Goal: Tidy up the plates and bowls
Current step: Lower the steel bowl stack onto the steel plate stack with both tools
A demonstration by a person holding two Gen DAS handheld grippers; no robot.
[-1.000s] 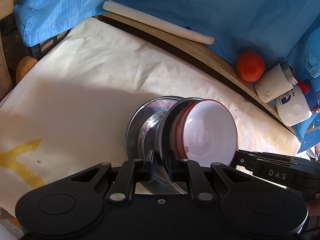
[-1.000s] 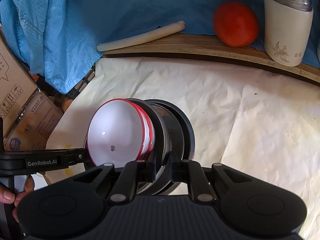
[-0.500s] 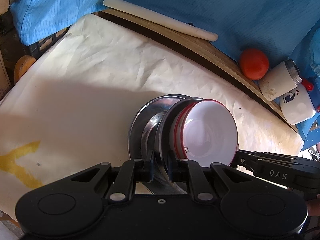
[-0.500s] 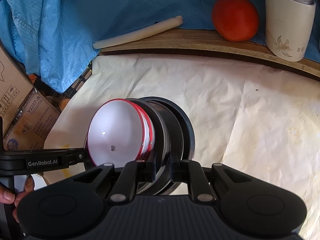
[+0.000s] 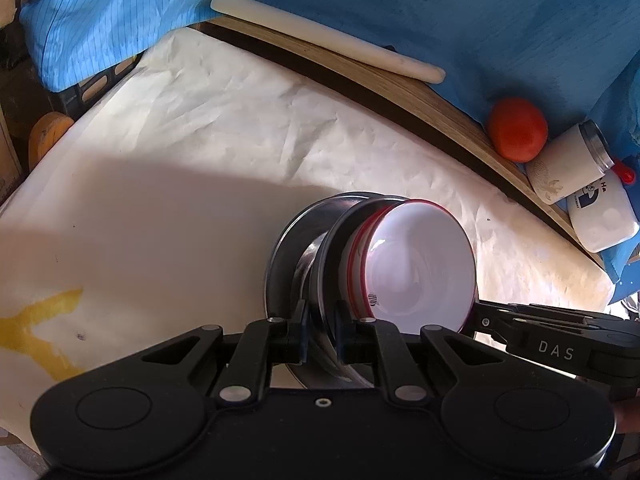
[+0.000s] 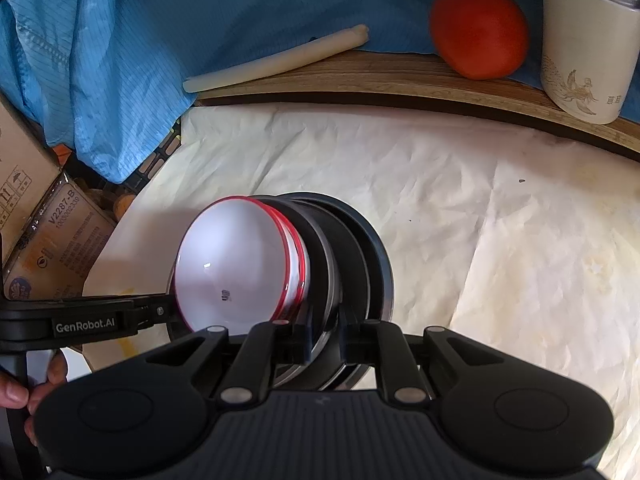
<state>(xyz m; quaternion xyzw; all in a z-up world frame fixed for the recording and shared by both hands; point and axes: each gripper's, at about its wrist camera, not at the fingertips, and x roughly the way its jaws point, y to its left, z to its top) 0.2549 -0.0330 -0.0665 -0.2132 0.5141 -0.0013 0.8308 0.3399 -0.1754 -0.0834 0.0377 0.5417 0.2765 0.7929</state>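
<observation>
A stack of dishes hangs between my two grippers above the paper-covered table. It has steel plates beneath and white bowls with red rims nested on top. My left gripper is shut on the rim of the steel plates. My right gripper is shut on the opposite rim of the plates, with the white bowls to its left. Each gripper shows in the other's view, at the side edge of the stack.
A wooden board runs along the table's far edge with a white stick, a red tomato and a cream tumbler on it. Blue cloth hangs behind. Cardboard boxes stand at the left. A yellow stain marks the paper.
The stack and both grippers have risen a little and drawn back from the board; the table and the things at the back have slid away in both views. The grips are unchanged.
</observation>
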